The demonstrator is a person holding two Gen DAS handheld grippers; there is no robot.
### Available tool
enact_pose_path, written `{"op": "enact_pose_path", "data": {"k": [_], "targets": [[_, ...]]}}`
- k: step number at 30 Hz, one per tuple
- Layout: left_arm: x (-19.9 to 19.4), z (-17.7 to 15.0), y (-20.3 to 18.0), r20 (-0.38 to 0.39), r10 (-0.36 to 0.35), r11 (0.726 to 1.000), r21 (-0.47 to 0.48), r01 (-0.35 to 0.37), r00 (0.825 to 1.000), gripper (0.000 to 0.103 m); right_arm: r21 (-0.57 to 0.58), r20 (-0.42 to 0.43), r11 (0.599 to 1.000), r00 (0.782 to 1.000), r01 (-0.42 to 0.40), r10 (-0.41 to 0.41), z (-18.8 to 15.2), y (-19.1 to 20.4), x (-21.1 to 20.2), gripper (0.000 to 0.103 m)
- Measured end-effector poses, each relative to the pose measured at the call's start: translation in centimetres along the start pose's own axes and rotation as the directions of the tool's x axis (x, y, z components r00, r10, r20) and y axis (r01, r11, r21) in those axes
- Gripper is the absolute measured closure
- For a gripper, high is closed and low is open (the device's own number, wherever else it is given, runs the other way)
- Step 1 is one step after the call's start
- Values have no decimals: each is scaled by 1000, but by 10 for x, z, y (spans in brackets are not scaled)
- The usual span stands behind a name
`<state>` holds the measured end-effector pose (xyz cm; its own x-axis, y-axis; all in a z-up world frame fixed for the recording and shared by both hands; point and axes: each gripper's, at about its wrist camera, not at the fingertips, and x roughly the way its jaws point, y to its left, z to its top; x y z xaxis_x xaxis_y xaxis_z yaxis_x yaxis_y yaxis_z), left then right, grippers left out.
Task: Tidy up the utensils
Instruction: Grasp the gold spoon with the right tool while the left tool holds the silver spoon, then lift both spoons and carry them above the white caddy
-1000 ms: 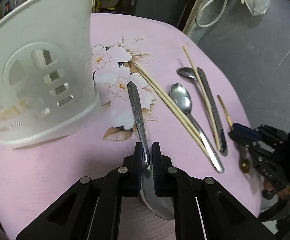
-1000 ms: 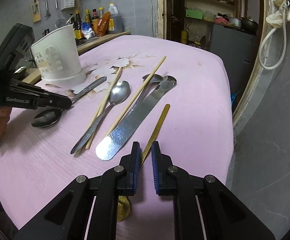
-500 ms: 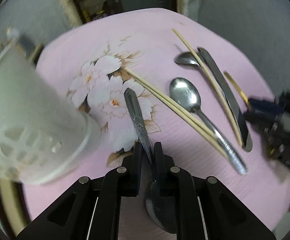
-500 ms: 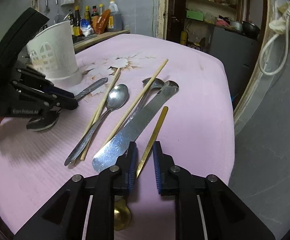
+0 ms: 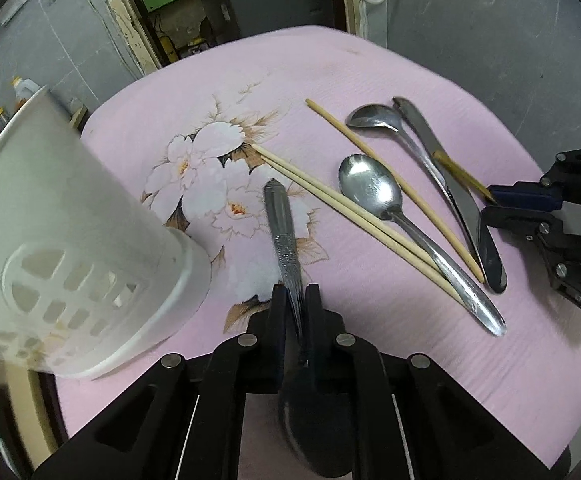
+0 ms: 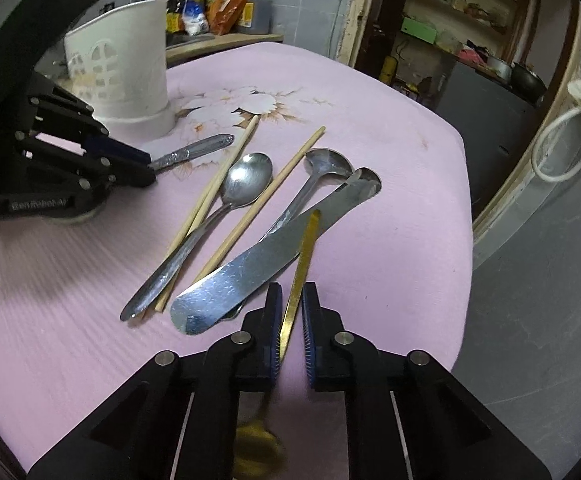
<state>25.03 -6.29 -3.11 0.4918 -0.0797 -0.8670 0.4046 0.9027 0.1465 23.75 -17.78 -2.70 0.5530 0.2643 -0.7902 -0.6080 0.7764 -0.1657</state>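
Note:
My left gripper (image 5: 295,300) is shut on a large steel spoon (image 5: 284,232), held above the pink table with its handle pointing forward and its bowl under the jaws. The white perforated utensil holder (image 5: 70,248) stands just left of it. My right gripper (image 6: 291,300) is shut on a thin gold spoon (image 6: 304,248), lifted a little, its handle tip over the table knife (image 6: 274,256). The left gripper (image 6: 146,168) also shows in the right wrist view, and the holder (image 6: 126,76) stands behind it.
On the pink flowered cloth (image 5: 370,60) lie a pair of chopsticks (image 5: 330,204), a single chopstick (image 5: 390,184), two steel spoons (image 5: 374,192) (image 5: 374,118) and the knife (image 5: 450,196). The table edge drops off to the right (image 6: 462,240). Bottles (image 6: 226,4) stand on a counter behind.
The left gripper has lifted the steel spoon and risen beside the holder. The right gripper has raised the gold spoon and swung its handle over the knife.

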Motion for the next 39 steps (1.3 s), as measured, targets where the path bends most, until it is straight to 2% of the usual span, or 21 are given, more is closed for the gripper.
{"op": "enact_pose_path", "data": {"k": [2, 5, 11, 19, 26, 30, 32, 34, 37, 39], "targets": [[-6, -10, 7, 30, -61, 998, -26, 62, 998, 98, -25, 11, 999, 1000, 25, -25, -2, 4, -3, 99], [-15, -22, 13, 58, -92, 995, -44, 94, 994, 98, -3, 43, 1000, 999, 5, -5, -8, 7, -9, 100], [-30, -33, 14, 48, -73, 997, -17, 74, 996, 98, 36, 76, 998, 996, -47, 44, -17, 8, -17, 100], [-22, -30, 17, -12, -67, 997, 32, 67, 998, 96, 17, 73, 999, 996, -45, 43, -17, 10, -15, 100], [-15, -17, 7, -94, -29, 995, 95, 38, 995, 91, -13, 50, 1000, 998, -28, 29, -17, 14, -13, 99], [-10, -14, 0, -112, 4, 991, 134, 12, 994, 89, -4, 22, 999, 999, -44, 44, -14, 11, -10, 98], [-10, -15, -3, -107, 21, 990, 142, -5, 994, 90, -1, 10, 998, 998, -58, 58, -11, 9, -7, 98], [-8, -16, -4, -91, 15, 991, 133, -3, 996, 96, 2, 3, 998, 998, -66, 66, -10, 8, -7, 98], [-12, -25, -2, -31, 2, 994, 106, 2, 1000, 96, -6, 28, 999, 998, -48, 48, -13, 12, -12, 100], [-19, -33, 4, 26, -31, 997, 65, 29, 999, 96, -6, 64, 999, 997, -41, 42, -16, 15, -18, 100]]}}
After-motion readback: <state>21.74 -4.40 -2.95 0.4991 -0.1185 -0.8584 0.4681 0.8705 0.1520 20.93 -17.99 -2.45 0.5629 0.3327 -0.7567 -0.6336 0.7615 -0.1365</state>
